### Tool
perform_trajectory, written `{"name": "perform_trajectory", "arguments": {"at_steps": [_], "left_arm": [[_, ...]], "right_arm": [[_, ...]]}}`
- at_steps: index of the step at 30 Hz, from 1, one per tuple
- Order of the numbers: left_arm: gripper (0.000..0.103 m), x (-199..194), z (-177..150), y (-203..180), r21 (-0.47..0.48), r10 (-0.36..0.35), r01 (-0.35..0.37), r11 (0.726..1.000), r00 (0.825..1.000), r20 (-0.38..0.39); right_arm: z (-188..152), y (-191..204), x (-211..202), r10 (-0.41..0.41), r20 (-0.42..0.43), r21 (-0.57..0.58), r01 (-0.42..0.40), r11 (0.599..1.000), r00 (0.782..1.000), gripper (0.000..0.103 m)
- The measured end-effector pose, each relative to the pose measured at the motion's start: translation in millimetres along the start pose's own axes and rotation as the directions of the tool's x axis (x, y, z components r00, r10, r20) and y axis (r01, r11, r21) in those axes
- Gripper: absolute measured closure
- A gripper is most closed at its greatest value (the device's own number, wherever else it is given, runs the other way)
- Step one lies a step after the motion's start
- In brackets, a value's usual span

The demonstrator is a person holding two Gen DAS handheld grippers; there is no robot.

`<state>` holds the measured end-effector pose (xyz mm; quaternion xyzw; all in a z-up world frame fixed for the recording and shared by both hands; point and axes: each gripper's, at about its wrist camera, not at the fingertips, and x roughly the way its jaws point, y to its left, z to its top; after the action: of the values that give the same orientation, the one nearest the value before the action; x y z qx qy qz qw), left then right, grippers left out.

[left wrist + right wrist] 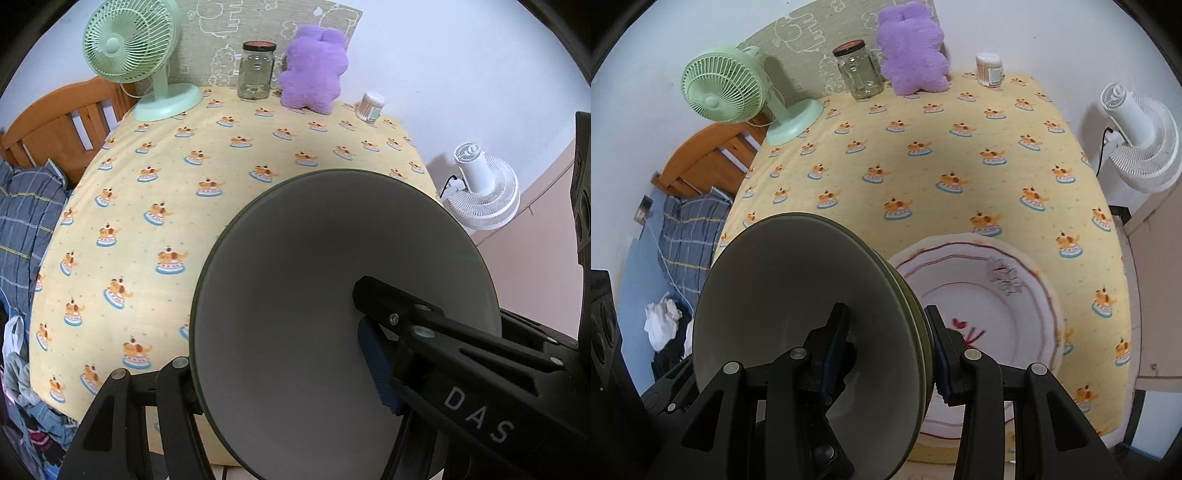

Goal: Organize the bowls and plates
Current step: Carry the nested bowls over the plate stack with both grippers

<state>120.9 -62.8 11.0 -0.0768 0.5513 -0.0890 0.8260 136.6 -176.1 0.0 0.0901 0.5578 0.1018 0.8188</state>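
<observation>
— Bowls [812,295], stacked and tipped on edge, fill the lower left of the right wrist view; the right tongs [886,347] clamp their wall.
— And the left tongs [280,373]?
— Lower right of their view, gripping the same stack's rim [343,295], one finger inside.
— Anything else?
— A patterned plate [1027,295] lies flat on the yellow-clothed bench [960,166], lower right, just beside the bowls.
</observation>
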Motion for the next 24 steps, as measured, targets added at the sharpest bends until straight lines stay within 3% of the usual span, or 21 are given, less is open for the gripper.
{"name": "perform_trajectory", "arguments": {"at_steps": [12, 24], "left_arm": [[0.036, 24.7, -5.7, -41.1, 0.001, -0.020, 0.020, 1.000, 0.999, -0.043], [0.036, 50.0, -10.1, -55.4, -0.019, -0.026, 0.024, 1.000, 0.994, -0.108]], "right_arm": [[0.3, -50.6, -1.1, -0.024, -0.028, 0.017, 0.024, 1.000, 0.999, 0.059], [-2.6, -81.0, 15.2, -0.035, -0.093, 0.043, 0.039, 0.998, 0.995, 0.059]]}}
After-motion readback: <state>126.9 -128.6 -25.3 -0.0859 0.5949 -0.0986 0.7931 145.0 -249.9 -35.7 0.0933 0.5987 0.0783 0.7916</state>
